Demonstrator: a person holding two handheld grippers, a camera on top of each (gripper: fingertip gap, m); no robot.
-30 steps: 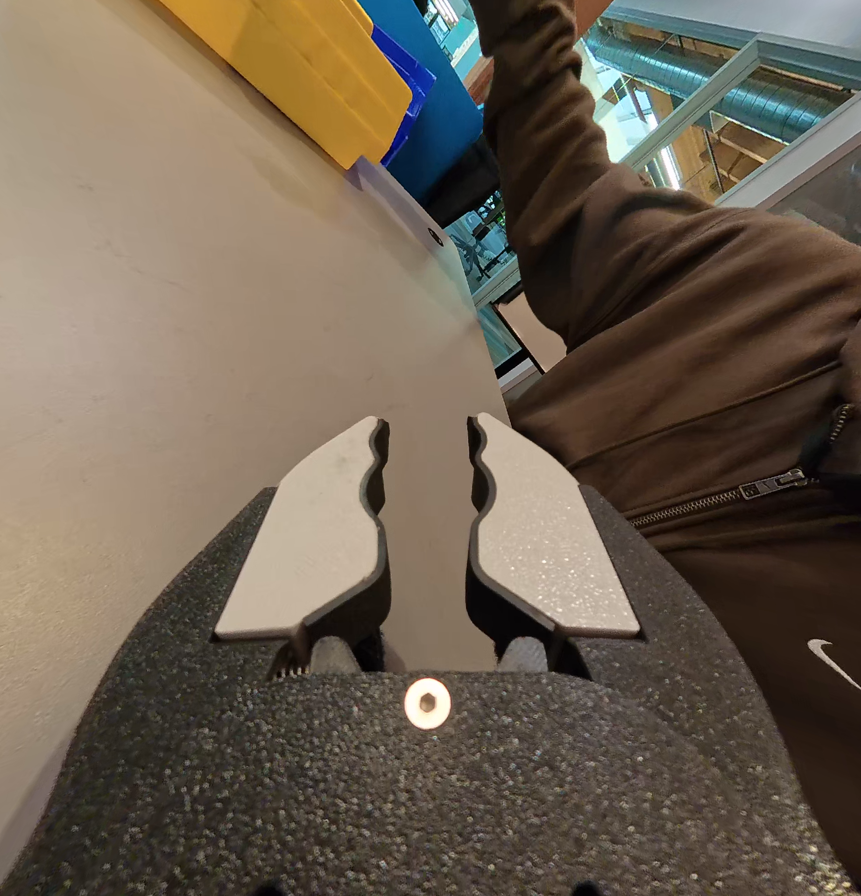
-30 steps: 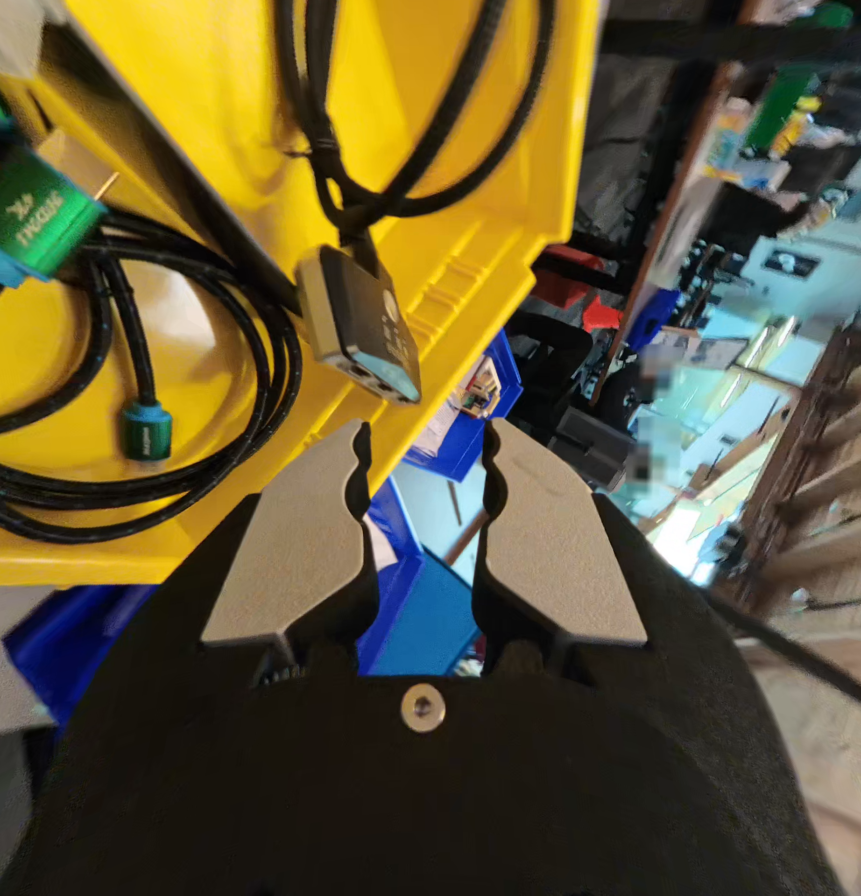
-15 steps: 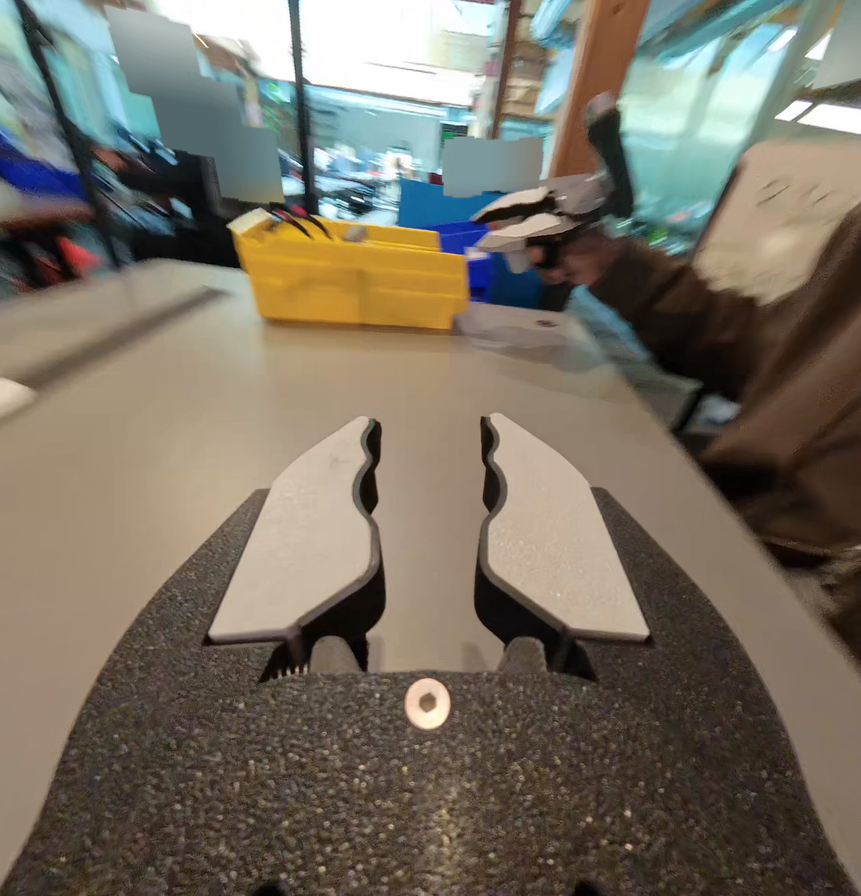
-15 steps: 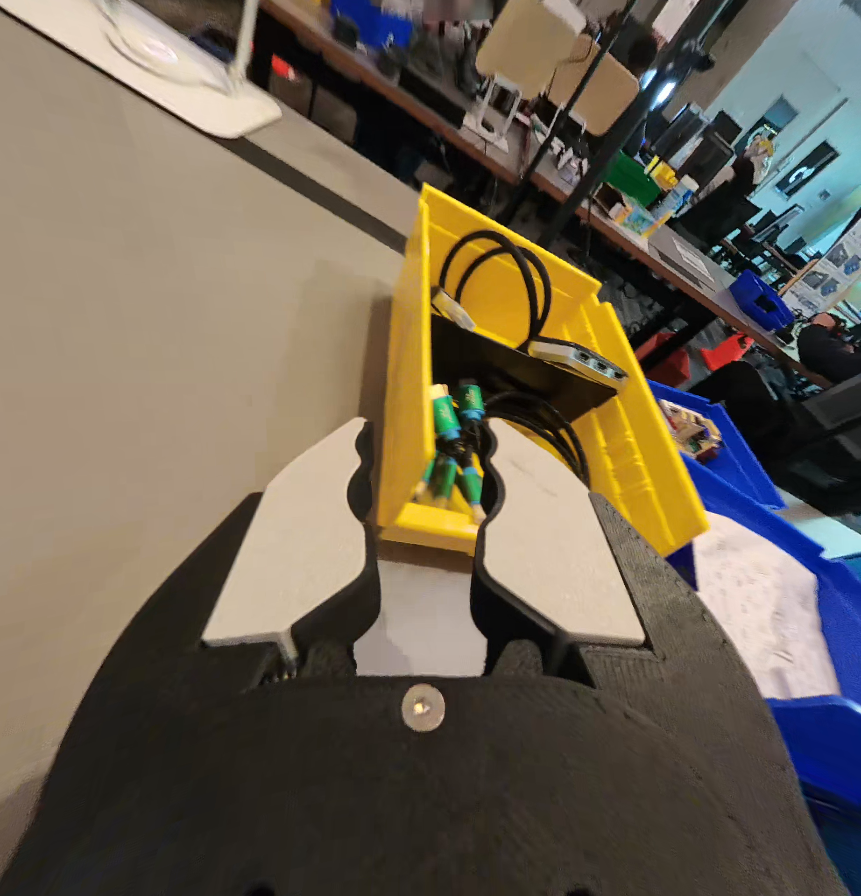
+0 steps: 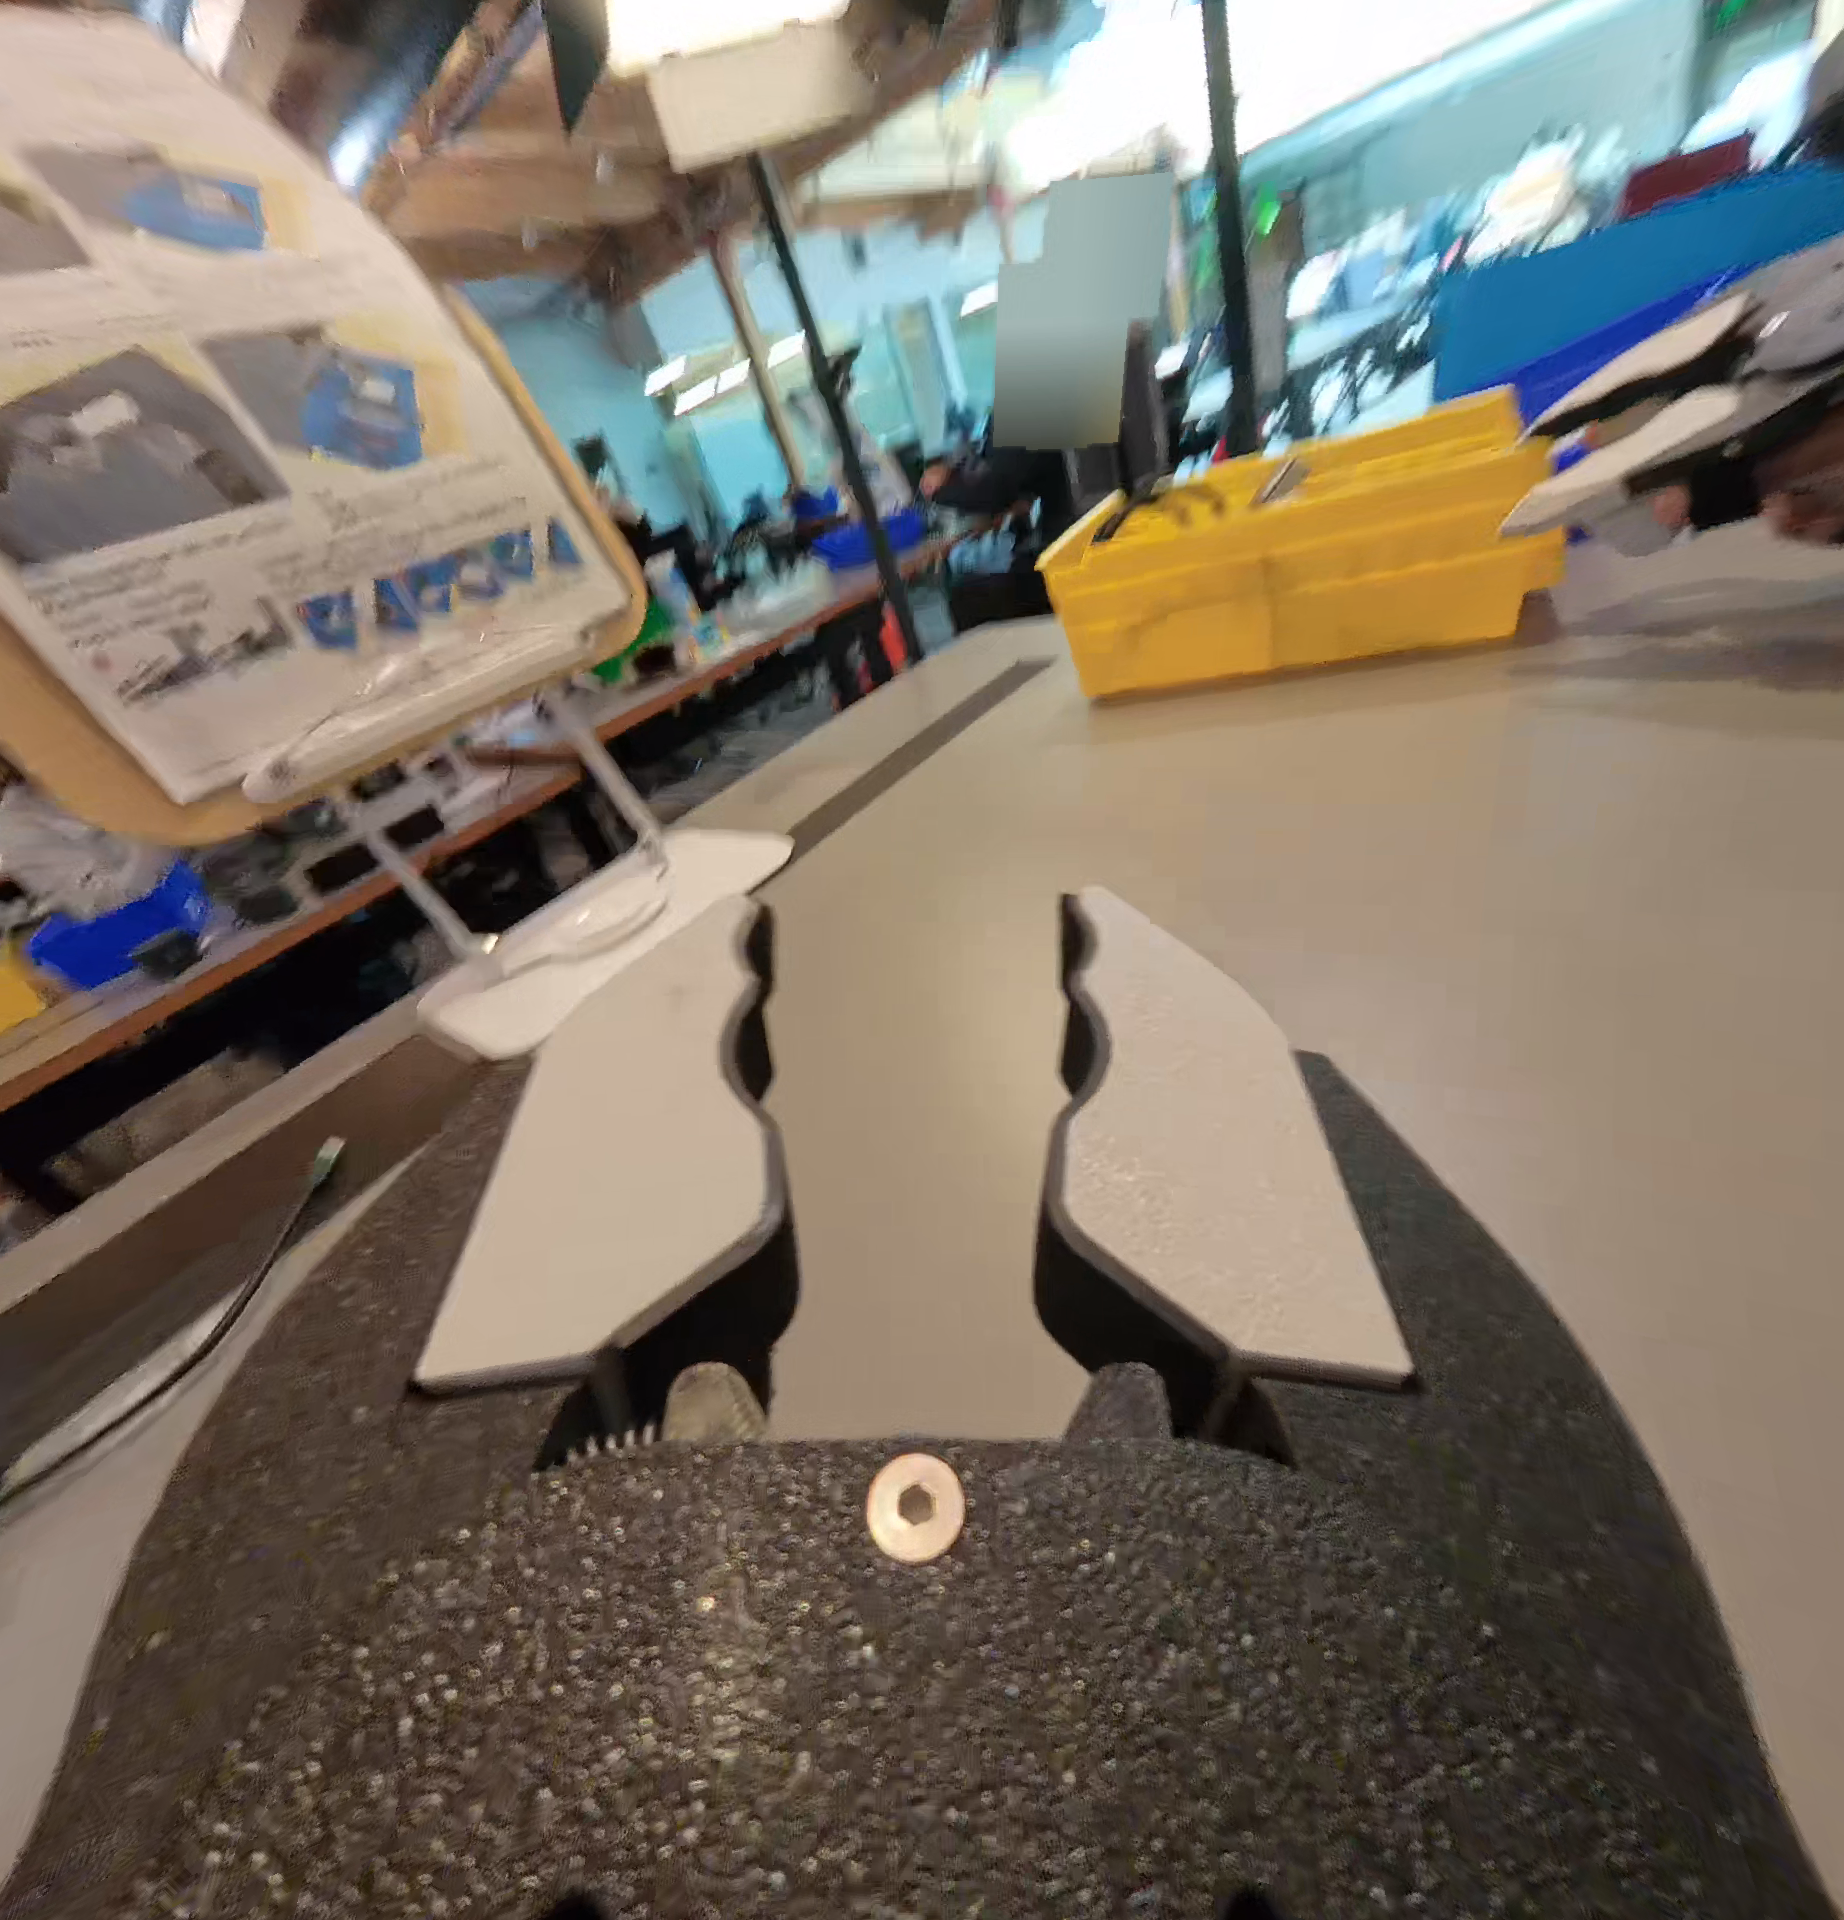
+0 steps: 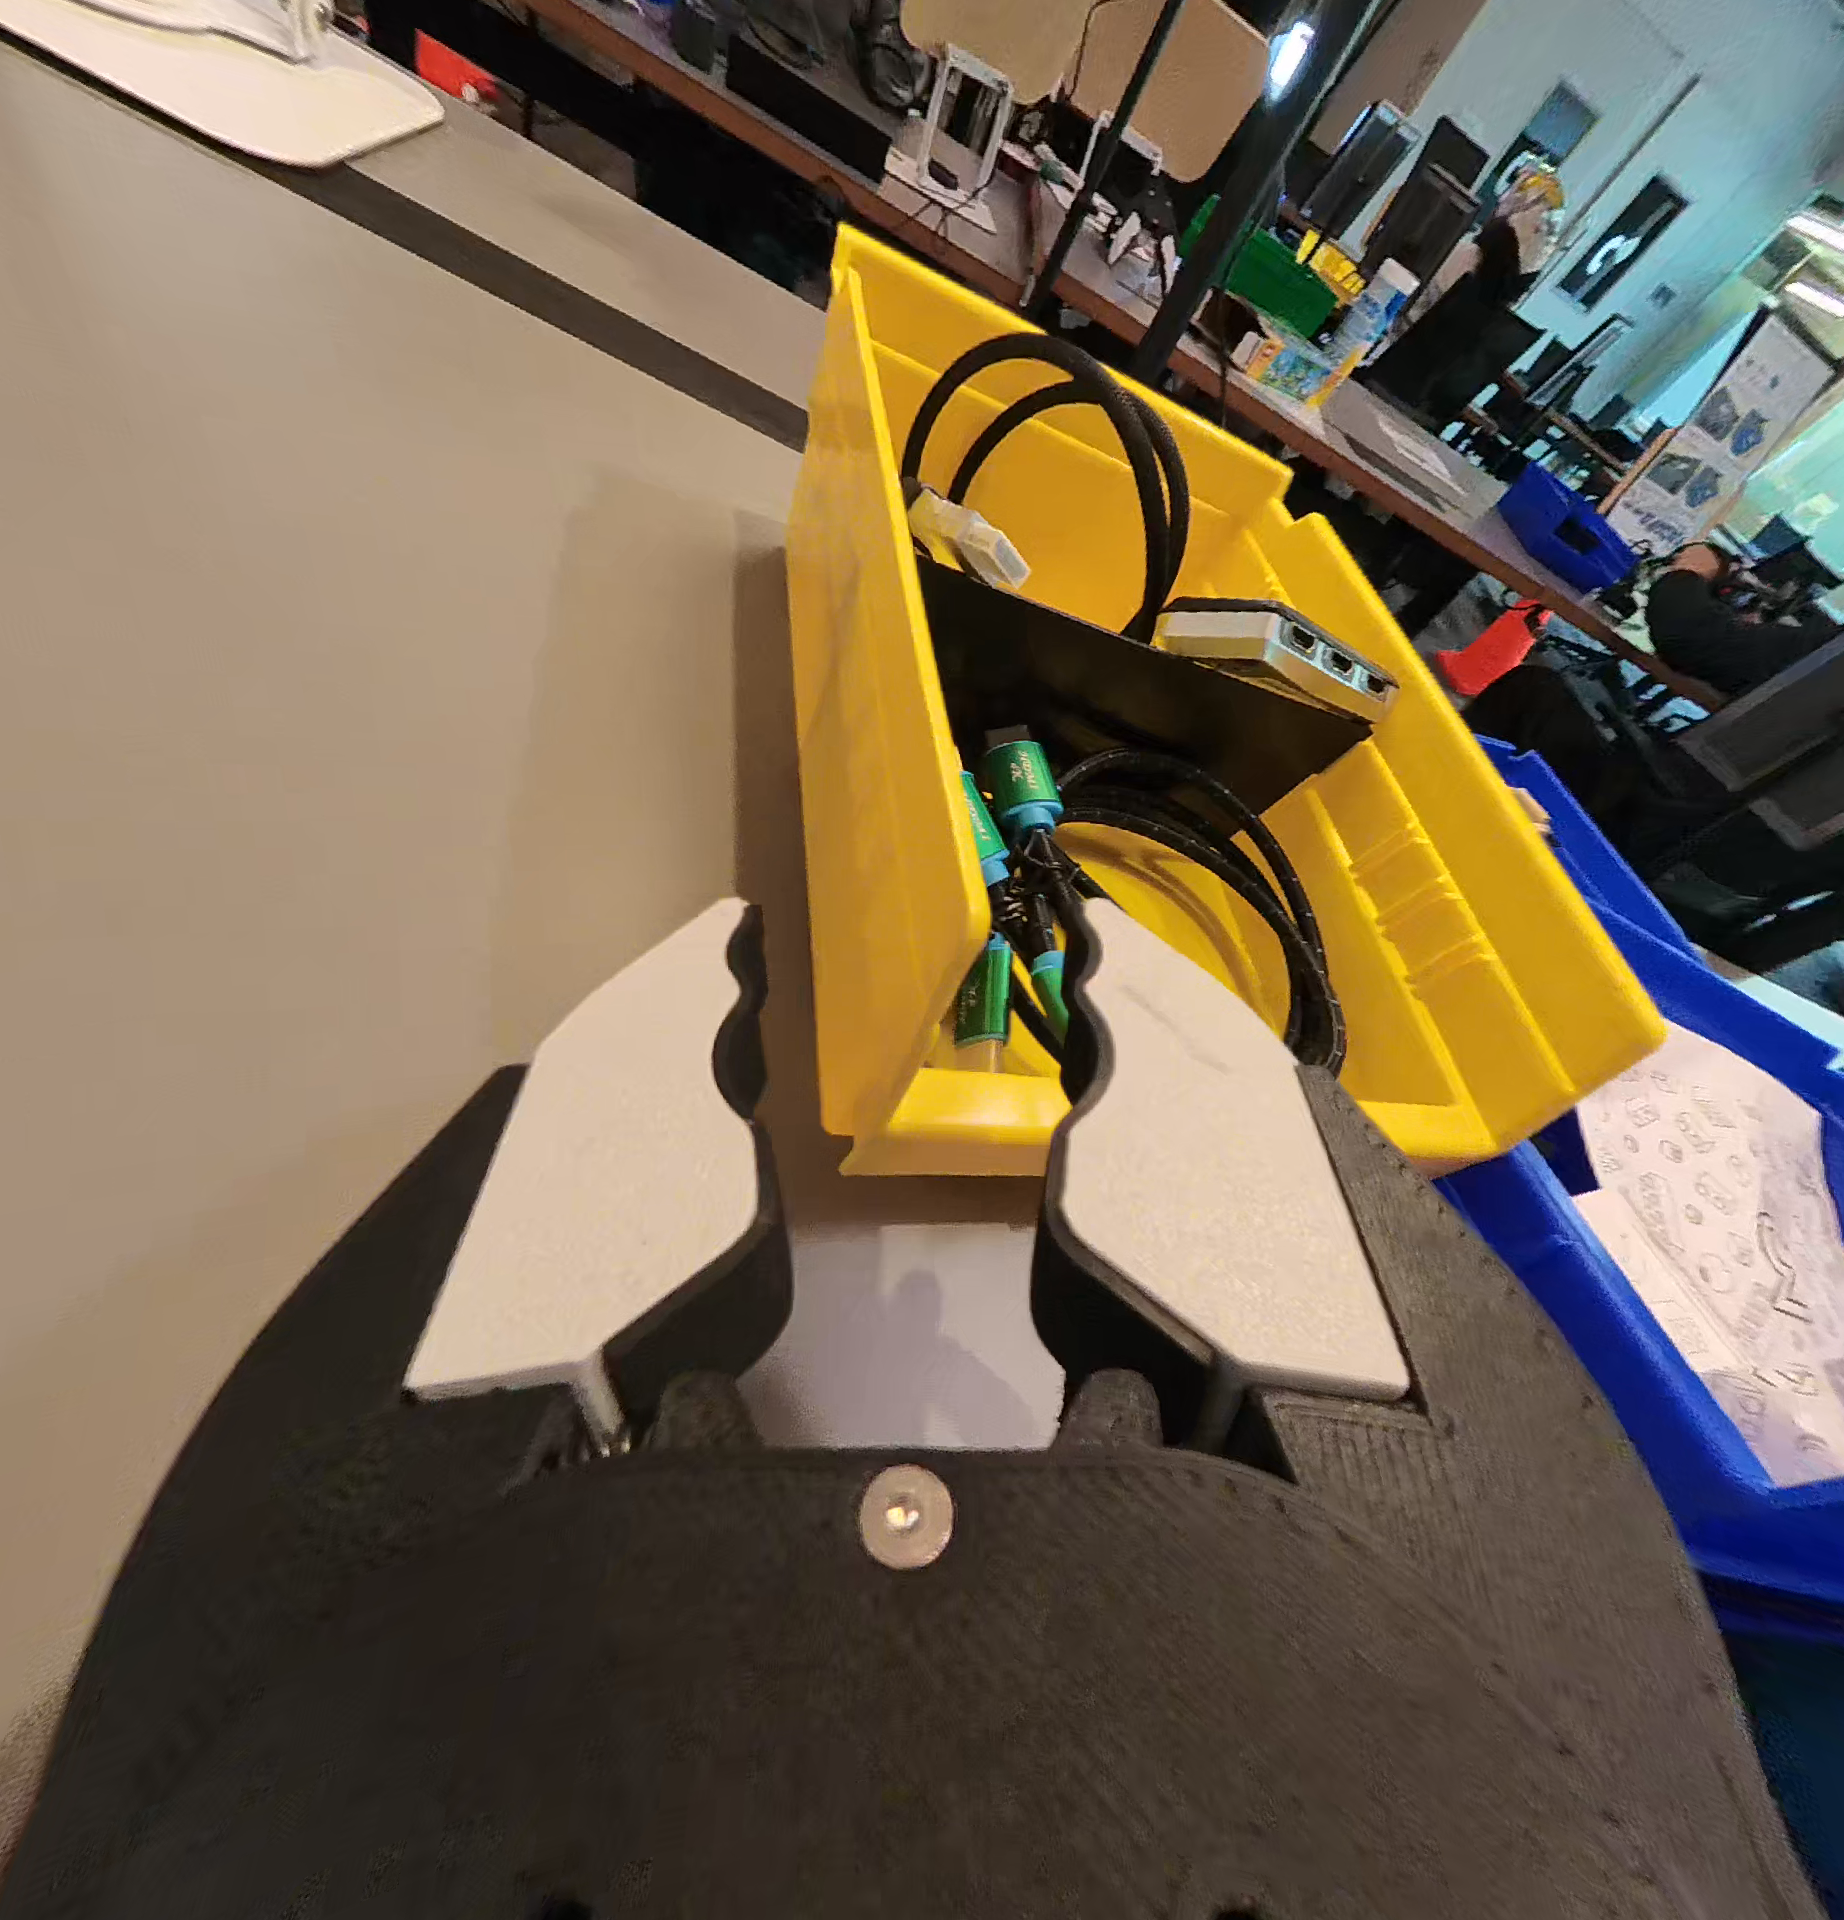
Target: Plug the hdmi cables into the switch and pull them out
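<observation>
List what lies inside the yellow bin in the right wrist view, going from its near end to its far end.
In the yellow bin: green-ended cable plugs → coiled black braided cable → black divider → grey multi-port adapter → looped black cable against the far wall.

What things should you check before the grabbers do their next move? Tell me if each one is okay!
1. Left gripper open with nothing between its fingers: ok.
2. Right gripper open, holding nothing: ok.
3. Right gripper lined up with the near end of the yellow plastic bin: ok.
4. Black braided cables with green plugs all lying inside the bin: ok.
5. Cables untangled: not ok, they are coiled and bunched together.
6. Grey tabletop bare ahead of the left gripper: ok; the white stand base sits off to its left.
</observation>
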